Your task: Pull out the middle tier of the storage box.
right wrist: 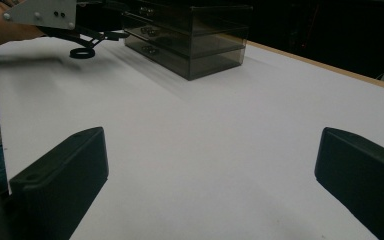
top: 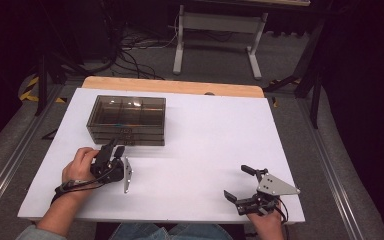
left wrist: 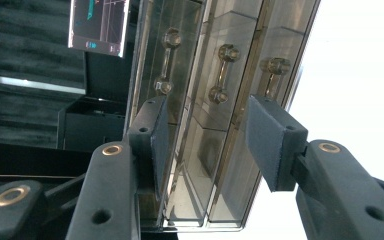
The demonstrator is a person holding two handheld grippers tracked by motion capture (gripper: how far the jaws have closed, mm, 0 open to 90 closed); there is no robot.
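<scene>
A smoky see-through drawer box (top: 126, 119) with three stacked drawers stands at the back left of the white table (top: 200, 145). My left gripper (top: 115, 148) is rolled on its side right at the box's front. In the left gripper view its jaws (left wrist: 210, 137) stand apart on either side of the drawer fronts, below the middle drawer's small bar handle (left wrist: 222, 72); the pads press on nothing. My right gripper (top: 236, 182) rests near the front right edge, open, with bare table between its jaws (right wrist: 210, 170). The right gripper view takes in the box (right wrist: 190, 37) and the left gripper (right wrist: 87, 35) farther off.
A wooden strip (top: 172, 86) runs along the table's far edge. Beyond it are floor cables (top: 135, 55) and a grey desk frame (top: 217, 30). A lit screen (left wrist: 100, 22) hangs behind the box in the left gripper view.
</scene>
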